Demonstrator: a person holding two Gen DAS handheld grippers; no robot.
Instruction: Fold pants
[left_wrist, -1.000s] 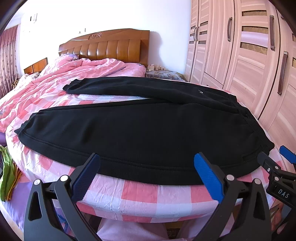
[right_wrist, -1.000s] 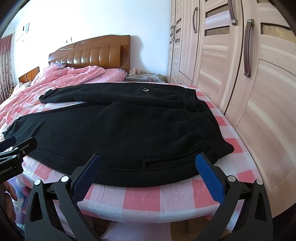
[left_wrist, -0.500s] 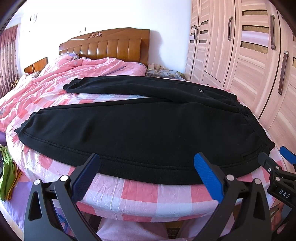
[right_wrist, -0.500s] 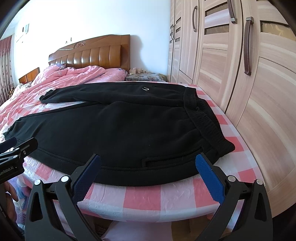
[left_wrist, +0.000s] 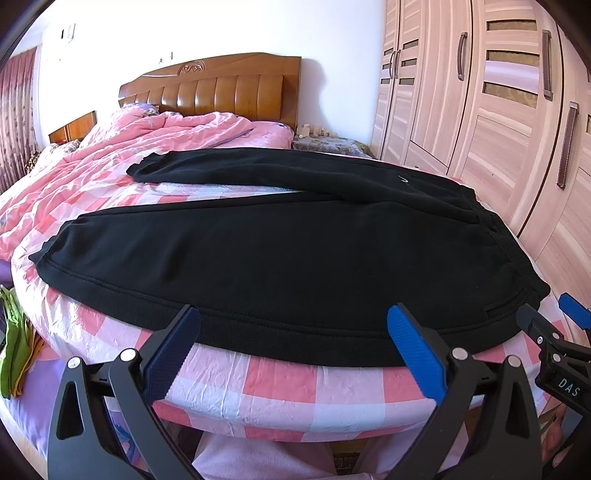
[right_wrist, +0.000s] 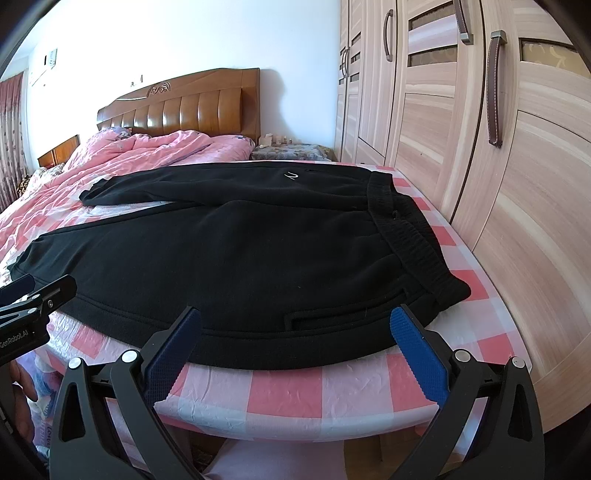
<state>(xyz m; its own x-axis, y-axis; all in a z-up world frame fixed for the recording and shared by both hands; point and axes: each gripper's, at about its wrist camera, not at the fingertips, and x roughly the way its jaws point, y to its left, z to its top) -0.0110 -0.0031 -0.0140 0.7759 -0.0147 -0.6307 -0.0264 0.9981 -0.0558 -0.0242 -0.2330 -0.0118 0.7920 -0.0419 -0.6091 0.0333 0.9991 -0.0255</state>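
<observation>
Black sweatpants (left_wrist: 280, 258) are spread on the checked bed (left_wrist: 280, 384) ahead of both wide-open, empty tongs: left gripper (left_wrist: 295, 347), right gripper (right_wrist: 295, 347).

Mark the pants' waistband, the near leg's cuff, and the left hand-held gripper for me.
waistband (right_wrist: 413, 236), right wrist view, on the ribbed elastic band.
near leg's cuff (left_wrist: 55, 247), left wrist view, on the hem end.
left hand-held gripper (left_wrist: 291, 345), left wrist view, midway between its open blue fingertips.

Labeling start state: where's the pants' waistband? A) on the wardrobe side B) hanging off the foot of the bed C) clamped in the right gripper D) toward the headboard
A: the ribbed waistband of the pants lies at the bed edge nearest the wardrobe; both grippers hang open, short of the fabric.
</observation>
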